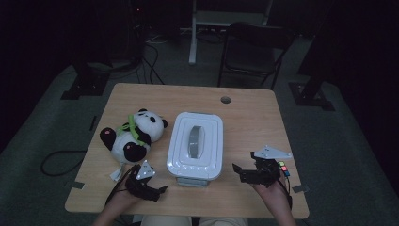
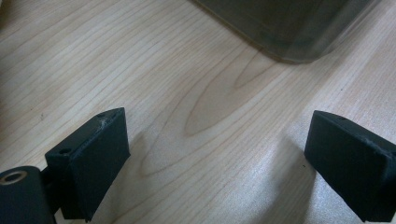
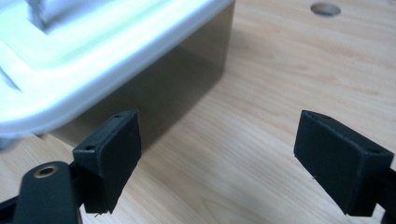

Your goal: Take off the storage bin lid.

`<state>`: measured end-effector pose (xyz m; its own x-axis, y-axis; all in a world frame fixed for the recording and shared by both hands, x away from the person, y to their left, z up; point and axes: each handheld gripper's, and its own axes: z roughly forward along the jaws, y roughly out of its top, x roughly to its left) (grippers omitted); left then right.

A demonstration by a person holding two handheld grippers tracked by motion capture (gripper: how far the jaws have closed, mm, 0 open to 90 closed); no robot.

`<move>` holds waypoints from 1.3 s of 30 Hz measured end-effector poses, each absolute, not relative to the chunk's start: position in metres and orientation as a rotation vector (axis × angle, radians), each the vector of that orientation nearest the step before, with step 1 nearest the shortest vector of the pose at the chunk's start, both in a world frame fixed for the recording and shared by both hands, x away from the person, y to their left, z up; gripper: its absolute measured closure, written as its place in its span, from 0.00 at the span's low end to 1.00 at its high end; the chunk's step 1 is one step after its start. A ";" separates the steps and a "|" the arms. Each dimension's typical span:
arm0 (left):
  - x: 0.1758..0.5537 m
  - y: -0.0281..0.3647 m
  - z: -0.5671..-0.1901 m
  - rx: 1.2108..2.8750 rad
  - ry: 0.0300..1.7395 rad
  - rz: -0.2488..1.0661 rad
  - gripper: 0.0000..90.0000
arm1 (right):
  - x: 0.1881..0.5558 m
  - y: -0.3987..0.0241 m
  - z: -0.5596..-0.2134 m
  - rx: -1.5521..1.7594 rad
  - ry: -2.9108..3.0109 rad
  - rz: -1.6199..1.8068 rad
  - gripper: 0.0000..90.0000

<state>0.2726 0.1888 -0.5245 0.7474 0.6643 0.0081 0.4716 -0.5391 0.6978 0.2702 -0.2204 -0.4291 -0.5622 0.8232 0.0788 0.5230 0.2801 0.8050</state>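
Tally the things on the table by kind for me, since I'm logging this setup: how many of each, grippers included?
Plush panda: 1
Lidded white storage box: 1
Hand-held grippers: 2, the left gripper and the right gripper, both open, on either side of the box's near end
Total: 4

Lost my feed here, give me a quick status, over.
Left gripper and right gripper open, empty, low over table. Lidded white box between them, untouched. Panda plush left of box, clear of both.
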 end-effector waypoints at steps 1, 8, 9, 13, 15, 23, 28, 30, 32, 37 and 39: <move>0.272 0.189 -0.524 2.245 0.849 0.357 0.08 | 0.270 -0.220 -0.426 1.220 2.196 1.194 0.16; 0.272 0.188 -0.524 2.247 0.847 0.358 0.08 | 0.270 -0.216 -0.409 1.199 2.171 1.250 0.16; 0.272 0.188 -0.524 2.247 0.847 0.359 0.08 | 0.271 -0.215 -0.408 1.192 2.174 1.253 0.16; 0.272 0.188 -0.524 2.247 0.848 0.357 0.08 | 0.273 -0.208 -0.401 1.168 2.176 1.268 0.16; 0.272 0.188 -0.524 2.247 0.848 0.356 0.08 | 0.275 -0.203 -0.398 1.144 2.179 1.273 0.16; 0.272 0.188 -0.524 2.247 0.849 0.357 0.08 | 0.279 -0.184 -0.387 1.087 2.176 1.322 0.16; 0.272 0.188 -0.524 2.246 0.849 0.357 0.08 | 0.284 -0.171 -0.382 1.067 2.185 1.340 0.16; 0.272 0.189 -0.524 2.249 0.845 0.357 0.08 | 0.287 -0.166 -0.381 1.055 2.201 1.347 0.16; 0.272 0.189 -0.524 2.249 0.841 0.357 0.08 | 0.288 -0.163 -0.381 1.046 2.207 1.347 0.16; 0.272 0.189 -0.524 2.250 0.840 0.358 0.08 | 0.293 -0.147 -0.382 1.018 2.243 1.361 0.16; 0.272 0.189 -0.524 2.251 0.839 0.359 0.08 | 0.297 -0.137 -0.385 1.007 2.261 1.367 0.16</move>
<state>0.2718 0.1888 -0.5244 0.7519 0.6591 0.0142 0.4660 -0.5466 0.6958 0.2970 -0.1370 -0.3855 -0.7036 0.7050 0.0889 0.4064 0.2966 0.8642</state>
